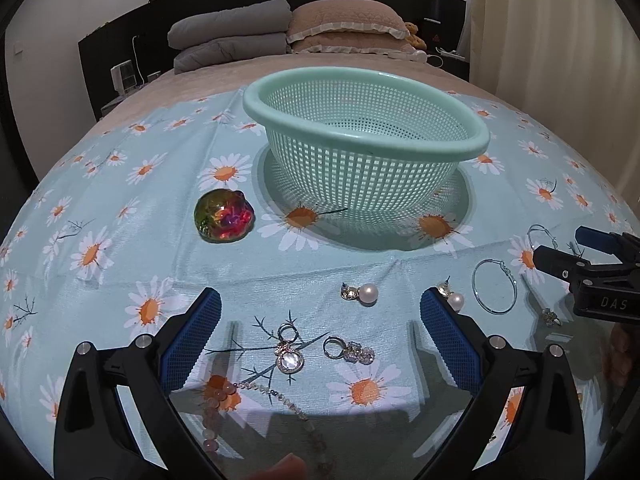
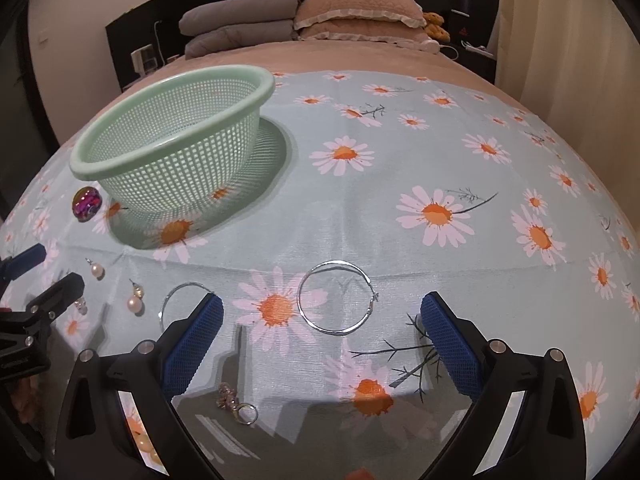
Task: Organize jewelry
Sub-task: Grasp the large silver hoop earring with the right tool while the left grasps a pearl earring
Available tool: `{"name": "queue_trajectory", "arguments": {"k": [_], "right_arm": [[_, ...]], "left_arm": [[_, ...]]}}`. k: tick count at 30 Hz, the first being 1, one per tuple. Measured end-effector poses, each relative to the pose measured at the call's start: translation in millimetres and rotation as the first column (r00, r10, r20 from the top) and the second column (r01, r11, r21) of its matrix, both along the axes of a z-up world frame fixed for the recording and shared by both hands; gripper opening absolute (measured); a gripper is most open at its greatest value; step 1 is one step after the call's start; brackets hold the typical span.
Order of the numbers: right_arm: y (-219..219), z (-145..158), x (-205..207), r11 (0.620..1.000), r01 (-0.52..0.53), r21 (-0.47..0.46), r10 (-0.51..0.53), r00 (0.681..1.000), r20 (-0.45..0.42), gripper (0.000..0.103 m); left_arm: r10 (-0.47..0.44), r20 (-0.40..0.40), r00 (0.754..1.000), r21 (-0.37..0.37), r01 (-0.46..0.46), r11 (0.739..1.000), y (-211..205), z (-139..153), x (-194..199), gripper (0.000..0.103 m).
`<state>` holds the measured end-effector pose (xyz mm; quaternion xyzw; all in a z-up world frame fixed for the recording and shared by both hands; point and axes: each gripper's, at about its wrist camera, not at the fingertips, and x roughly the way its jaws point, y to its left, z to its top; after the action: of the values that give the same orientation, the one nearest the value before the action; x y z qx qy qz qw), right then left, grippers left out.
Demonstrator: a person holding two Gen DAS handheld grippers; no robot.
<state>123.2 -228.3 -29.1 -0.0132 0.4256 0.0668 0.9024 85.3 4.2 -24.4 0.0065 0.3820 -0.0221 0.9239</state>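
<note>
Both the left gripper (image 1: 320, 320) and right gripper (image 2: 322, 320) hang spread apart, empty, over jewelry. The green basket (image 1: 366, 108) sits at 12 o'clock from the left one; a hoop earring (image 2: 338, 298) lies between the right one's fingers.

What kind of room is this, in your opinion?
Most likely a bedroom: the work surface is a bed under a daisy-print cloth, with folded grey quilts and a beige frilled pillow against a dark headboard.

A bead necklace (image 1: 256, 412) runs under the left claw (image 1: 320, 316), cut off below.
</note>
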Motion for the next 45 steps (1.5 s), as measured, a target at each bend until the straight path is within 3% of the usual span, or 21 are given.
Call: {"name": "queue_trajectory", "arguments": {"k": [5,10,16,22,25,27,29,31,34,40,45], "right_arm": [[7,-3,2,0.997,-0.011,-0.073,0.011,1.000,-0.002,0.094],[-3,-7,7,0.999,0.023,-0.046,-0.024,1.000,-0.020,0.094],[-10,-10,9,0.998,0.049,-0.031,-0.050,0.998,-0.029,0.079],[-10,-13,9,0.998,0.045,-0.048,-0.047,0.998,-0.032,0.076],[-9,-13,9,0.998,0.034,-0.049,-0.036,0.999,-0.028,0.070],[-8,-12,8,0.999,0.024,-0.047,-0.026,0.999,-0.025,0.062],[-8,-11,8,0.999,0.023,-0.044,-0.024,1.000,-0.019,0.048],[-8,-11,8,0.999,0.023,-0.037,-0.023,1.000,-0.018,0.044],[-8,-11,8,0.999,0.018,-0.034,-0.019,1.000,-0.014,0.043],[-8,-11,7,0.999,0.010,-0.039,-0.010,1.000,-0.007,0.043],[-8,-11,4,0.999,0.005,-0.049,-0.005,1.000,0.000,0.043]], "left_arm": [[0.001,-0.063,0.998,-0.007,-0.002,1.000,-1,-16,12,0.098],[-0.012,-0.072,0.997,0.002,0.012,1.000,-4,-18,14,0.098],[-0.016,-0.076,0.997,0.005,0.016,1.000,-4,-20,17,0.097],[-0.023,-0.083,0.996,0.009,0.024,1.000,-6,-21,17,0.097],[-0.022,-0.086,0.996,0.019,0.024,1.000,-9,-22,18,0.097],[-0.022,-0.087,0.996,0.021,0.024,0.999,-10,-22,19,0.097],[-0.031,-0.088,0.996,0.017,0.033,0.999,-11,-22,19,0.094],[-0.040,-0.087,0.995,0.024,0.042,0.999,-13,-21,19,0.091],[-0.057,-0.083,0.995,0.023,0.059,0.998,-15,-20,17,0.085],[-0.109,-0.068,0.992,0.024,0.110,0.994,-22,-18,10,0.060],[-0.128,-0.063,0.990,-0.010,0.128,0.992,-20,-16,9,0.027]]}}
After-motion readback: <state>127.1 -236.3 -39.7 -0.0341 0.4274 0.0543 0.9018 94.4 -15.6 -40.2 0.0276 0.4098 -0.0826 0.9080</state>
